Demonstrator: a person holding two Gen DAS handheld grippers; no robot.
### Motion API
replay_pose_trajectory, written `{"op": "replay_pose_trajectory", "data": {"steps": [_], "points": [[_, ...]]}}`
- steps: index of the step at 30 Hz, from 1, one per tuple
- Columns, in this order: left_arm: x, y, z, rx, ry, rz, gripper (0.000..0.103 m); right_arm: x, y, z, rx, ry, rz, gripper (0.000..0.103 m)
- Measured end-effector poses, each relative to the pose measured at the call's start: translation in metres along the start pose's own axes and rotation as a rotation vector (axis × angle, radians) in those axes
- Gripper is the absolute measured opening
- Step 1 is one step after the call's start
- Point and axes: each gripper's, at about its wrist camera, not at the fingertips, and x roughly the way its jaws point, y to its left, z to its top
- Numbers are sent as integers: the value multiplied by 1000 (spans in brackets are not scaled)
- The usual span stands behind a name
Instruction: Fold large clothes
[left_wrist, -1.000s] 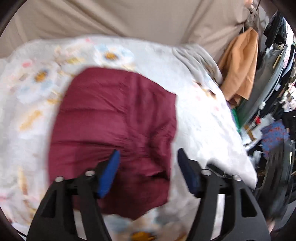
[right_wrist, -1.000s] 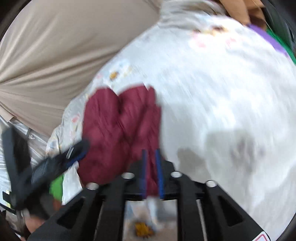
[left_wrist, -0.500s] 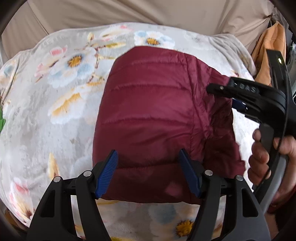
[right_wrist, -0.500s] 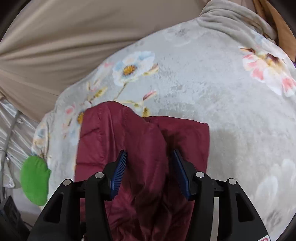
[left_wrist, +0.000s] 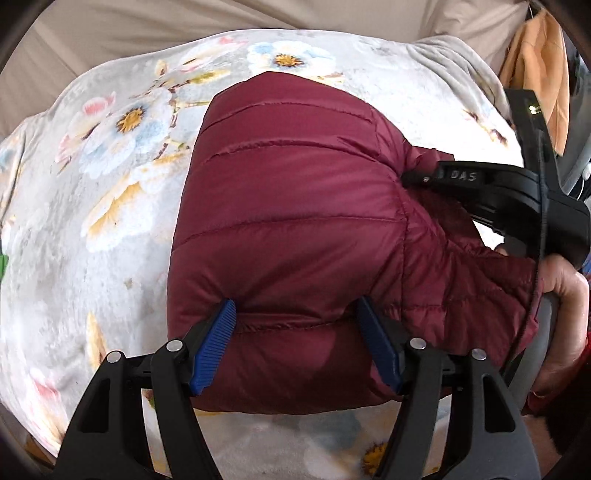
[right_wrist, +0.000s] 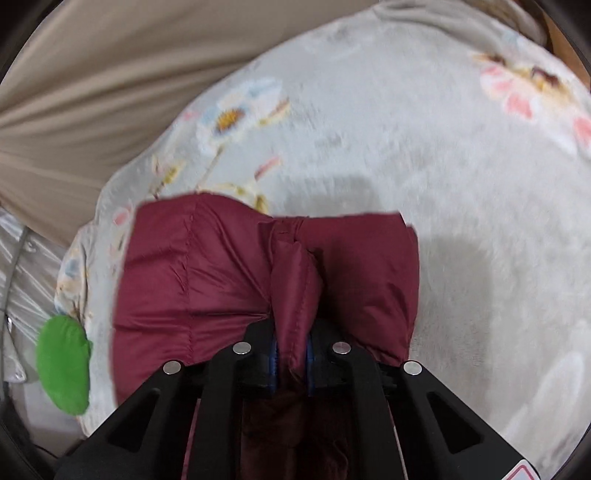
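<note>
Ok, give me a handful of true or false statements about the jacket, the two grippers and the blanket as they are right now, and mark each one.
1. The right gripper has its jaws shut on a fold of the maroon quilted puffer jacket. True.
2. The left gripper is clamped tight on the jacket. False: its jaws stand wide open, with the jacket's near edge between them.
3. The jacket lies on a pale grey fleece blanket with a flower print. True.
4. The jacket is spread out flat with both sleeves stretched sideways. False: it is a folded, puffy bundle.
5. A green object lies at the blanket's left edge in the right wrist view. True.
</note>
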Motion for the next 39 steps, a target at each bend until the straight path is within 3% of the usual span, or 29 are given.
{"op": "replay_pose_trajectory", "data": {"steps": [3,6,9,12,14,16,19,24,26,29,32,35,39], "points": [[4,-1,-1,-2,11,10,66,-10,3,3,-2,11,-29,7],[4,0,-1,-4,13,15,66,-52,21,-4,-70,-73,-103,15],[4,1,-1,-10,12,13,66,-88,38,-23,-136,-136,-99,16],[3,0,-1,-16,10,14,66,-109,53,-52,-182,-128,-62,15],[3,0,-1,-18,8,16,66,-107,56,-68,-217,-89,-76,13],[1,1,-2,-23,8,16,66,-92,54,-91,-274,-32,-149,6],[-7,11,-5,-55,-4,5,66,-70,34,-115,-292,20,-226,4],[-5,45,-16,-124,-7,54,67,-39,7,-126,-272,48,-238,0],[6,50,-19,-141,12,41,68,-32,6,-125,-283,53,-236,0],[16,44,-19,-112,11,78,68,-41,7,-116,-256,70,-238,0],[3,46,-10,-122,14,48,60,-78,10,-97,-185,-17,-192,0],[-23,50,8,-139,-69,30,61,-103,19,-63,-187,-102,-184,2],[-21,36,42,-116,-114,16,61,-91,22,-18,-183,-138,-211,2]]}}
